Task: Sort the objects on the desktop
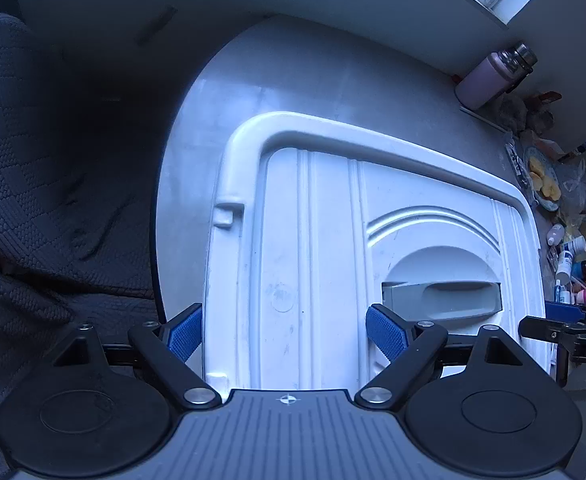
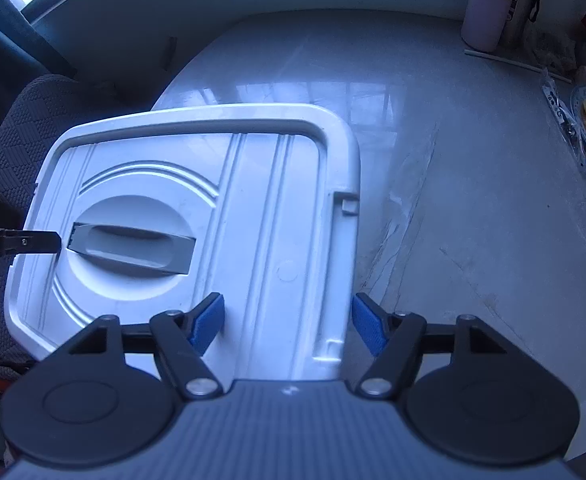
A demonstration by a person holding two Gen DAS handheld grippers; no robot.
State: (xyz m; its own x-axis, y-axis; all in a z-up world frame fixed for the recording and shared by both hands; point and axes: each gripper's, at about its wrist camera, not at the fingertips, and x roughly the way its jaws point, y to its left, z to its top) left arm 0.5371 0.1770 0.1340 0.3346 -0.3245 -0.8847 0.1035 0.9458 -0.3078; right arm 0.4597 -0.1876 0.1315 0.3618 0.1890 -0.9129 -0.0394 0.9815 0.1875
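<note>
Under my left gripper [image 1: 287,334] the jaws stand apart, straddling the near left edge of the white lid [image 1: 333,240] without pressing it. My right gripper [image 2: 289,320] is likewise apart, straddling the lid's near right rim. Ahead, between both tools, sits the lid's grey handle [image 2: 133,246]. Beyond lies the grey table [image 2: 453,160], with a pink bottle [image 2: 487,12] far right.
</note>
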